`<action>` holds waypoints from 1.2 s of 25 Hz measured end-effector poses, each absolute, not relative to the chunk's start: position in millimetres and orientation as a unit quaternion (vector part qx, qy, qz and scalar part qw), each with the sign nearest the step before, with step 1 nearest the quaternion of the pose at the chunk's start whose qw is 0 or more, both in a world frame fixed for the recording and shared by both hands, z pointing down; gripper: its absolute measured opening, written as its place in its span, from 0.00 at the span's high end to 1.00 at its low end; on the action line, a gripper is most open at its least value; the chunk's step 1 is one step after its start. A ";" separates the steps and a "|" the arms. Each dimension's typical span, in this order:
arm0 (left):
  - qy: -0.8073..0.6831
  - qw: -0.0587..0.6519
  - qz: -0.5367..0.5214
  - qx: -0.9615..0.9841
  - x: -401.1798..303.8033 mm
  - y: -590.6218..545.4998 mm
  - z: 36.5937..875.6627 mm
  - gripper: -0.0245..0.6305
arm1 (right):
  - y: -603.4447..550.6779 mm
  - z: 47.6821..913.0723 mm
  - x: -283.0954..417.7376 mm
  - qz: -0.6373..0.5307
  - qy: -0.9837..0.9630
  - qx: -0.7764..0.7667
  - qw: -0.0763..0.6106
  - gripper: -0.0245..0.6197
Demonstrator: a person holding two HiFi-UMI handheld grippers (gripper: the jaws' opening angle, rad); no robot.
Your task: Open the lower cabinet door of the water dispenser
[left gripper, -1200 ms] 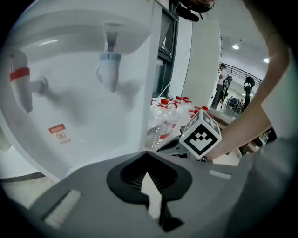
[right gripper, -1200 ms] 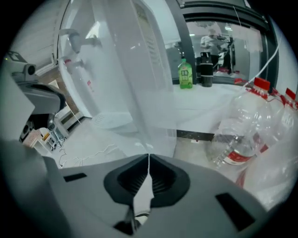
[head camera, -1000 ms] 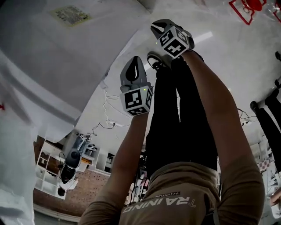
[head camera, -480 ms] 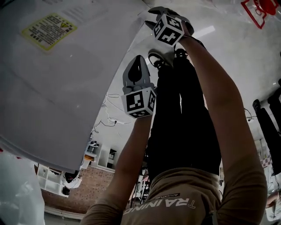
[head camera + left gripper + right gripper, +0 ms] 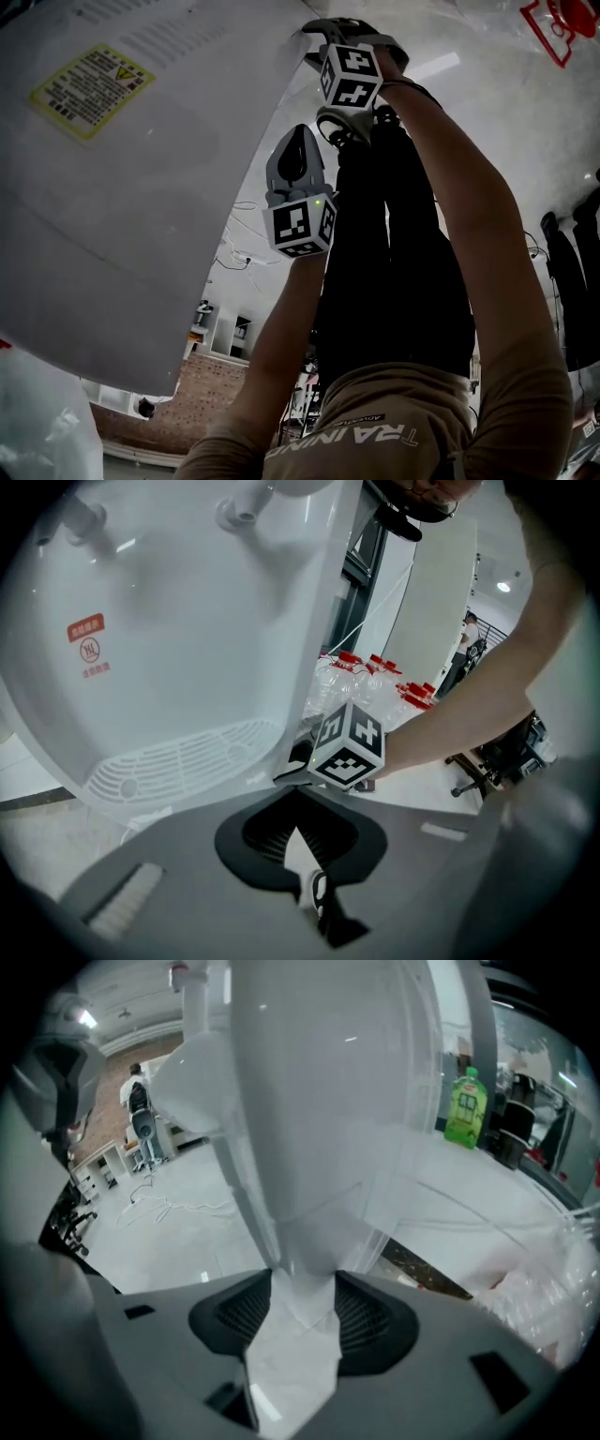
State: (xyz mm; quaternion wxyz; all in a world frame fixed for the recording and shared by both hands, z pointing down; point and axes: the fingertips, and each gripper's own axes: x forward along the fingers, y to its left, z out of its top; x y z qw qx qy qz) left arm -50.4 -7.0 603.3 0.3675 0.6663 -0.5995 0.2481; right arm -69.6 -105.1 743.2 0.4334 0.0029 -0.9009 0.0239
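Head view: the lower cabinet door fills way more of the left side than a second ago, yellow warning sticker and all, so it has swung out toward me. The right gripper is at the door's free edge and its jaws are opening, spread wide with the white edge between them and no squeeze. The left gripper hangs just beside the door, jaws pinched together on nothing. My guess: the door's basically open and this is the let-go.
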 end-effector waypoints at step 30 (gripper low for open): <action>-0.601 0.379 0.256 0.655 -64.2 16.5 612.5 0.96 | -103.6 732.5 -65.6 0.092 -0.877 -0.013 0.472 0.79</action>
